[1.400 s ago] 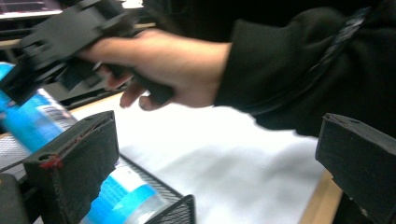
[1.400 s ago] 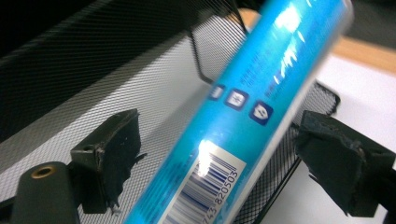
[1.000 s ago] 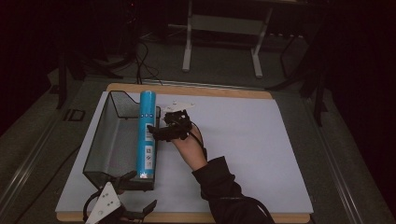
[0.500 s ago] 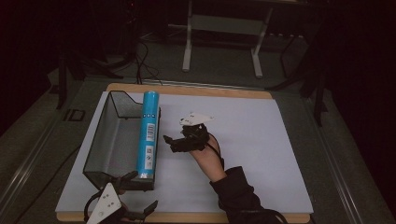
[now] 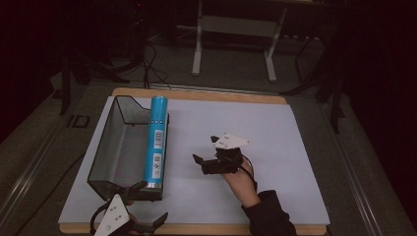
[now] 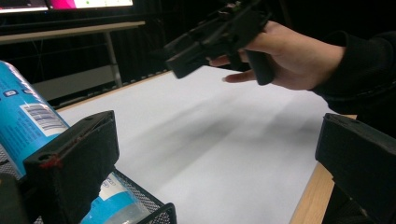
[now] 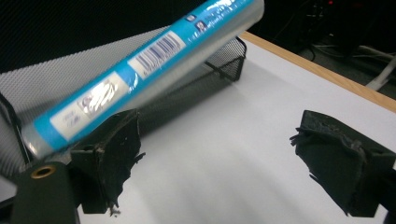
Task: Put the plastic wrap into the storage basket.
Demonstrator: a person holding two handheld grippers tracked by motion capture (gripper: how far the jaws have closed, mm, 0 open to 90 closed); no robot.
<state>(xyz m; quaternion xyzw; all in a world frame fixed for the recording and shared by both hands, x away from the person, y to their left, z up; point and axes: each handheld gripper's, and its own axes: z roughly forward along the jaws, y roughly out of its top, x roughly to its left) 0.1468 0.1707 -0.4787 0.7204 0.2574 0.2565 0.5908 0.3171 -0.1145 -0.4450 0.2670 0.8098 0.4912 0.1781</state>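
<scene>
The blue tube (image 5: 157,142) lies along the right rim of the mesh basket (image 5: 109,147), at the white worktop's (image 5: 285,142) left edge. The right gripper (image 5: 204,162) hovers over open worktop just beside it, jaws spread and empty. The left gripper (image 5: 147,223) sits at the near edge by the basket's corner, jaws spread.
</scene>
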